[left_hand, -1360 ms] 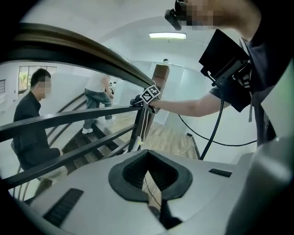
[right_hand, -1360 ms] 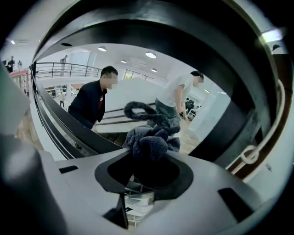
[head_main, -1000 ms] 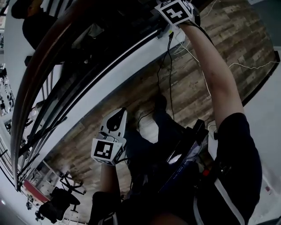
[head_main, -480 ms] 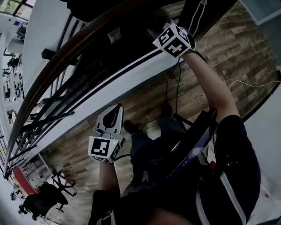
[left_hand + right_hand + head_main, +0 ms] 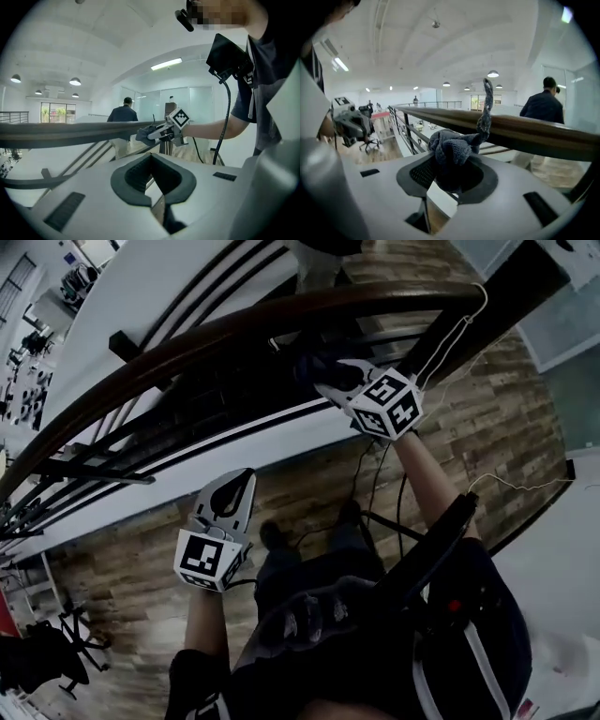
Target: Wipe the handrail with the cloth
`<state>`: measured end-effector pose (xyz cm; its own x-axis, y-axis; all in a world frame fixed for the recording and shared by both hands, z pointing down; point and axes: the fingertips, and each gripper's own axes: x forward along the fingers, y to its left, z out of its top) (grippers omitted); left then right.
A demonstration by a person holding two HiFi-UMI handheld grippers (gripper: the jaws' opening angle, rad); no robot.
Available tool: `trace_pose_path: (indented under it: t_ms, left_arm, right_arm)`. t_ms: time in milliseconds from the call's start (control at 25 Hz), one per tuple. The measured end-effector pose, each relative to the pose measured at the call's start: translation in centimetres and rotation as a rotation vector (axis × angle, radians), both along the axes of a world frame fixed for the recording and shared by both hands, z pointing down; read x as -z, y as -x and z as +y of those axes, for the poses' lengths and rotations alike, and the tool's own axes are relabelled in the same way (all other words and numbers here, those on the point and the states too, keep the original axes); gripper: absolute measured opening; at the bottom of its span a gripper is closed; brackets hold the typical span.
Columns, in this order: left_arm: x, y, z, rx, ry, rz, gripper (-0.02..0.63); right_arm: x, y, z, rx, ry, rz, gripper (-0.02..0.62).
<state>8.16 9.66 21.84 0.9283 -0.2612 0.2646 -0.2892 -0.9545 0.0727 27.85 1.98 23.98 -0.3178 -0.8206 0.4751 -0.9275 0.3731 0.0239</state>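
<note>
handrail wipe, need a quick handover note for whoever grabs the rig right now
Right gripper: shut on the grey cloth, held up at the wooden handrail near its dark end post. A tail of the cloth lies across the rail; I cannot tell whether the bunch is pressed on it.
Left gripper: shut, nothing in it, low and off the rail.
Done: cloth gripped and brought to the rail.
Left: the wiping along the rail; nothing shows how much is already wiped.
</note>
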Motion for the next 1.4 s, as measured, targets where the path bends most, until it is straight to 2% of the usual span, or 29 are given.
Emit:
trace_pose_path:
  t_ms: [80, 240, 400, 520, 600, 680, 800, 880, 1040, 1200, 1400]
  left_arm:
    - [0.9, 2.6, -0.9, -0.013, -0.032, 0.021, 0.006]
    - [3.1, 4.1, -2.0, -0.051, -0.097, 0.077, 0.006]
    - [5.6, 4.0, -2.6, -0.075, -0.114, 0.129, 0.006]
    - [7.1, 4.1, -1.7, -0.079, -0.112, 0.135, 0.006]
    - [7.9, 4.1, -0.7, -0.071, -0.109, 0.121, 0.006]
    - [8.9, 4.0, -0.1, -0.067, -0.115, 0.133, 0.006]
    - [10.9, 3.5, 0.9, -0.052, -0.106, 0.189, 0.006]
    - [11.6, 3.0, 2.6, -0.035, -0.109, 0.198, 0.006]
    - [11.0, 0.9, 7.6, -0.029, -0.128, 0.146, 0.006]
    - [9.7, -0.7, 12.1, 0.022, -0.116, 0.112, 0.006]
    - [9.2, 2.1, 15.9, 0.14, -0.106, 0.04, 0.006]
  right_arm:
    - [2.4, 5.1, 0.3, 0.053, -0.039, -0.111, 0.11]
    - [7.5, 11.4, 1.8, 0.161, -0.134, -0.301, 0.11]
    - [12.6, 15.0, 3.6, 0.255, -0.204, -0.411, 0.11]
    - [15.9, 16.7, 6.1, 0.341, -0.247, -0.556, 0.11]
    - [17.6, 16.8, 8.0, 0.375, -0.276, -0.664, 0.11]
    - [19.0, 16.5, 9.1, 0.388, -0.298, -0.73, 0.11]
    - [20.5, 15.4, 10.2, 0.397, -0.312, -0.763, 0.11]
    - [20.8, 14.4, 11.9, 0.407, -0.327, -0.781, 0.11]
    - [20.6, 11.3, 17.4, 0.408, -0.362, -0.847, 0.11]
    - [19.3, 8.8, 21.6, 0.416, -0.344, -0.864, 0.11]
    - [18.8, 10.4, 23.4, 0.502, -0.302, -0.962, 0.11]
